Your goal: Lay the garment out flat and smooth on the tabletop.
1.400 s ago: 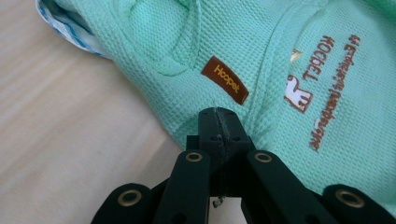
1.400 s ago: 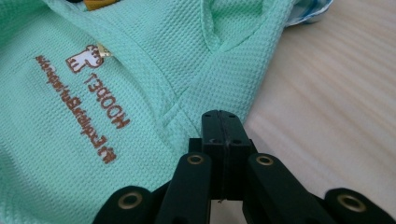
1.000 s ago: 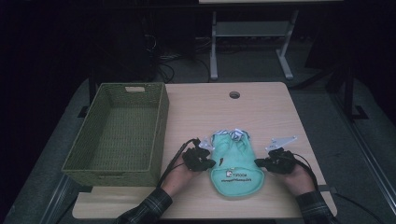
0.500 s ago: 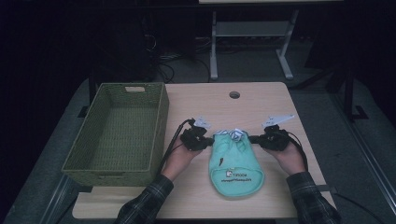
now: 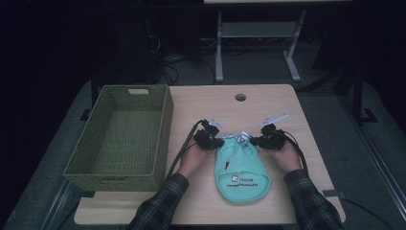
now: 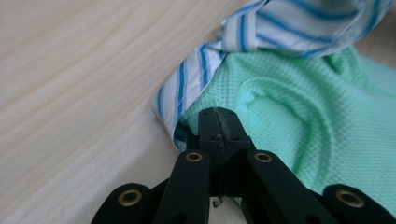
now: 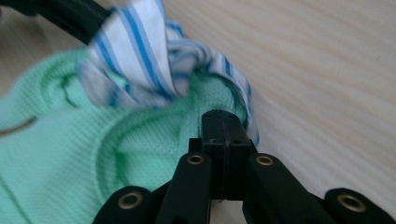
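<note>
Both hands have slid up the table from the shirt's lower part to its striped collar. The left gripper and right gripper, jaws pressed together, each pinch a top corner of the shirt. The basket stands left of them.

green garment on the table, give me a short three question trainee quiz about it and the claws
1. True or false: the left claw is shut on the green garment.
2. Where does the right claw grip it? A) the hem nearest the person B) the striped collar end C) the middle
3. What stands to the left of the garment on the table?

Key: 1 true; 2 B; 3 the woven basket.
</note>
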